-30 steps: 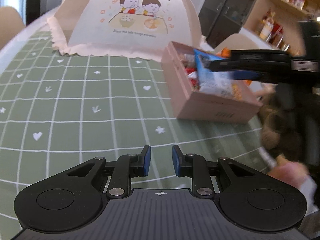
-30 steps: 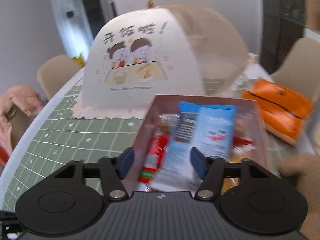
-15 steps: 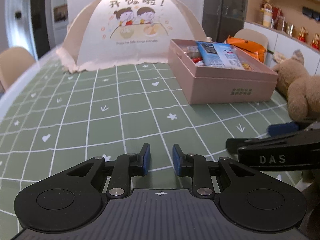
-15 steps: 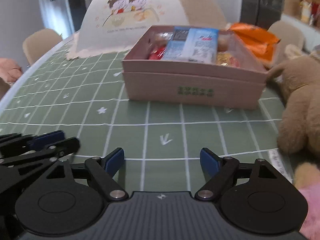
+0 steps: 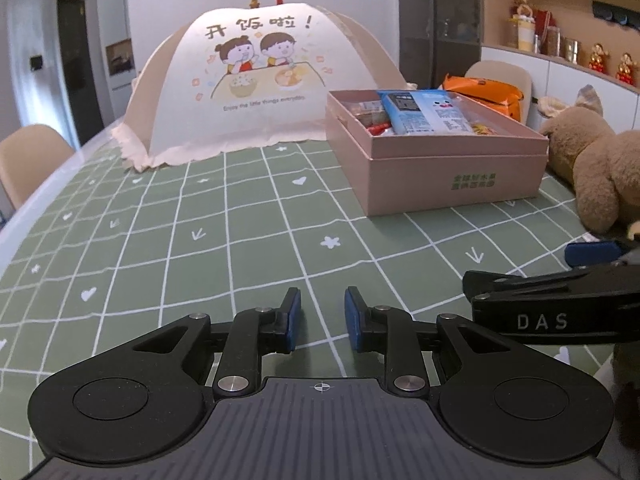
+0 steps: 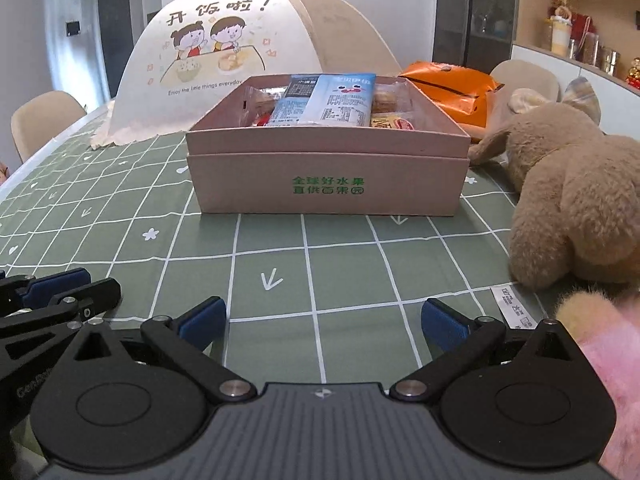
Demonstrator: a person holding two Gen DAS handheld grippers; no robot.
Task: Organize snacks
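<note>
A pink cardboard box [image 5: 448, 176] [image 6: 328, 180] stands on the green checked tablecloth and holds several snack packets. A blue and white packet [image 5: 424, 114] [image 6: 332, 98] lies on top of them. My left gripper [image 5: 320, 318] hovers low over the cloth near the front edge, its jaws a narrow gap apart and empty. My right gripper [image 6: 323, 320] is wide open and empty, in front of the box. Each gripper shows at the edge of the other's view.
A dome food cover [image 5: 256, 80] [image 6: 240, 56] stands behind the box. An orange snack bag [image 5: 488, 94] [image 6: 448, 88] lies behind the box's right side. A brown plush toy [image 5: 600, 168] [image 6: 572, 196] lies right of the box. Chairs ring the table.
My right gripper let go of the blue packet into the box and pulled back toward the front edge, opening wide. My left gripper drew back and rose slightly; its jaws stayed the same.
</note>
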